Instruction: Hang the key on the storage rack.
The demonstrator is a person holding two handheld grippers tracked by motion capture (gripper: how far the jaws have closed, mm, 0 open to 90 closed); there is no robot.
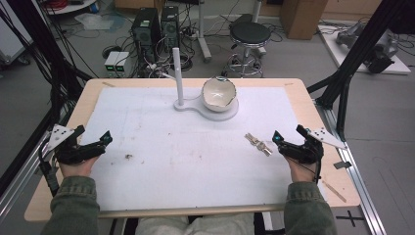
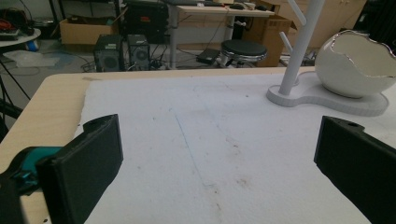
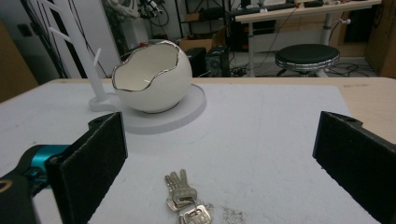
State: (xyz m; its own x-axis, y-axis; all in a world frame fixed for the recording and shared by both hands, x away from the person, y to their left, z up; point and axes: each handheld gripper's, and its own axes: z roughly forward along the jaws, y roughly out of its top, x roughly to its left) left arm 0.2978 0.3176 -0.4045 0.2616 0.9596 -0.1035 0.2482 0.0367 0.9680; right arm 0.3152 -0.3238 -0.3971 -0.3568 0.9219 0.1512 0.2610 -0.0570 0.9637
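Two grippers rest at the near corners of a white mat (image 1: 195, 147) on a wooden table (image 1: 303, 88) in the high view. The left gripper (image 1: 100, 142) lies at the mat's left edge with a hand (image 1: 76, 166) behind it, and the right gripper (image 1: 279, 139) lies at the right edge, likewise held. A bunch of keys (image 1: 258, 143) lies flat on the mat just left of the right gripper's tips. At the far middle stands a white stand (image 1: 205, 108) with an upright post (image 1: 178, 73), and an egg-shaped bowl (image 1: 219, 93) with a jagged rim sits on the stand's round end. A small dark speck (image 1: 128, 156) marks the mat toward the left.

In the left gripper view the left gripper (image 2: 219, 154) has its jaws spread wide, with bare mat (image 2: 196, 130) between them. The post (image 2: 299, 46) and bowl (image 2: 355, 63) stand at the far right on the stand (image 2: 327, 100).

In the right gripper view the right gripper (image 3: 219, 158) is also spread wide and grips nothing. The keys (image 3: 184, 198) lie on the mat (image 3: 261, 130) between the jaws, nearer the left one and touching neither. The bowl (image 3: 152, 77) sits on the stand (image 3: 163, 119) beyond the left jaw, with the post (image 3: 88, 60) to its left. A black stool (image 3: 306, 56) stands past the table
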